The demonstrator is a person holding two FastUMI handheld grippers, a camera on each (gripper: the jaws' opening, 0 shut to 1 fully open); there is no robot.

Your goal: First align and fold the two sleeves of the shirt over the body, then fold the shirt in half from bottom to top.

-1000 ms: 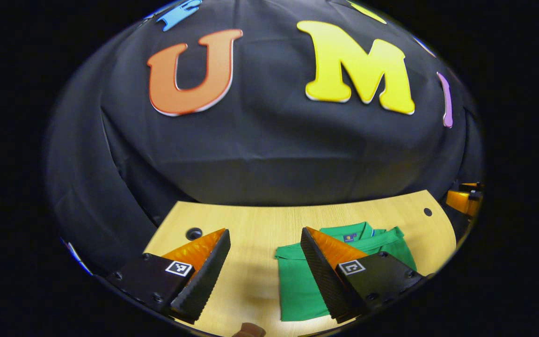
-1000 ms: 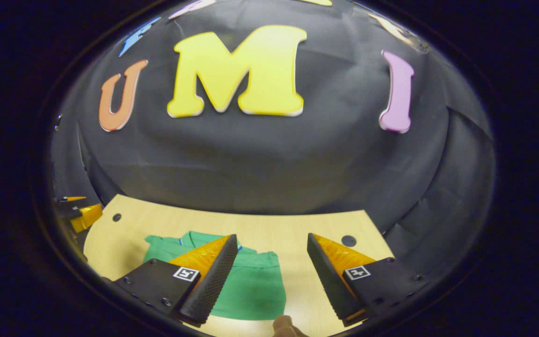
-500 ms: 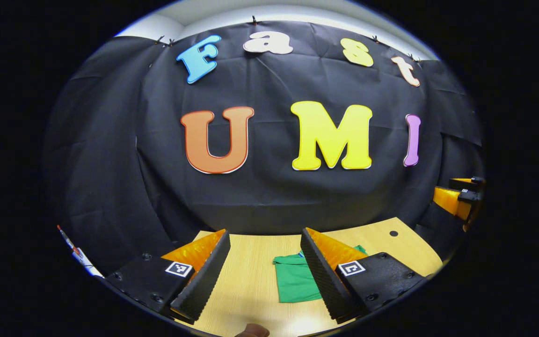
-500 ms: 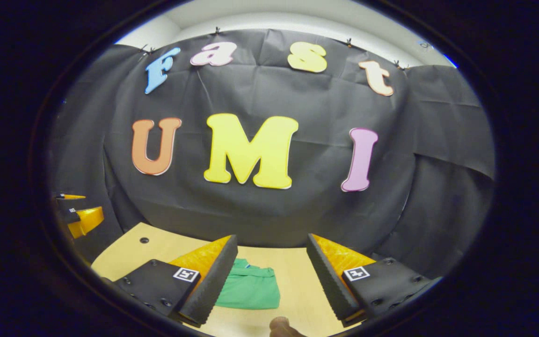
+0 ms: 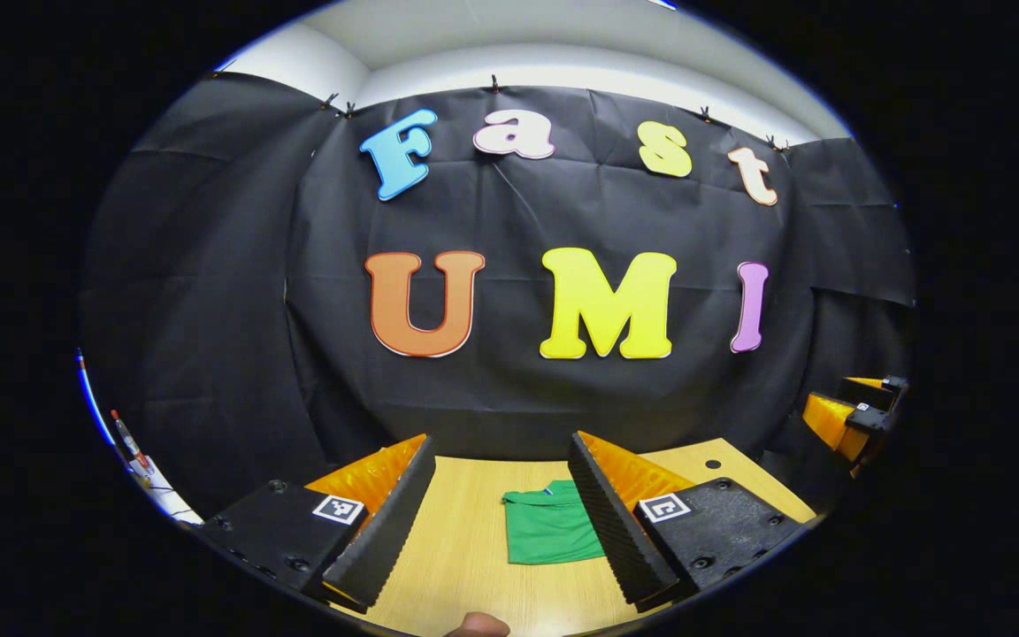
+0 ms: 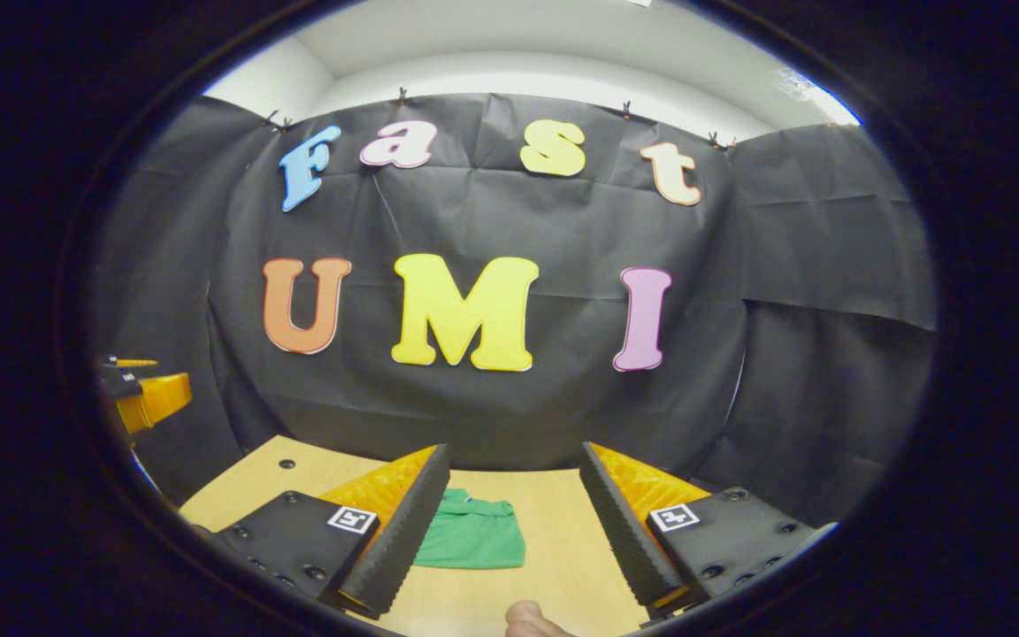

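**Both tongs lifted back, shirt left folded on the worktop**

Since a second ago both cameras have tipped up and drawn away: the green shirt looks smaller and farther off in each view, and more of the black cloth wall and the pale ceiling above it has come into sight.

In the left gripper view, the left tongs [image 5: 501,522] stand wide apart with nothing between them. The shirt [image 5: 549,531] lies flat on the wooden worktop [image 5: 465,548] as a compact folded rectangle, its collar end toward the wall; its right edge is hidden behind the right-hand finger [image 5: 611,531]. At the far right edge of this view part of the other gripper shows, held off beside the worktop.

In the right gripper view, the right tongs [image 6: 514,531] are likewise spread open and empty. The shirt [image 6: 474,541] lies ahead, just right of the left-hand finger [image 6: 399,540], which covers its left side. The worktop [image 6: 563,548] runs back to the wall, with a small dark hole [image 6: 286,464] near its far left corner. A fingertip [image 6: 529,619] of the person's hand peeks in at the bottom edge. The left tongs [image 6: 142,394] appear at the far left edge, well apart from the shirt.
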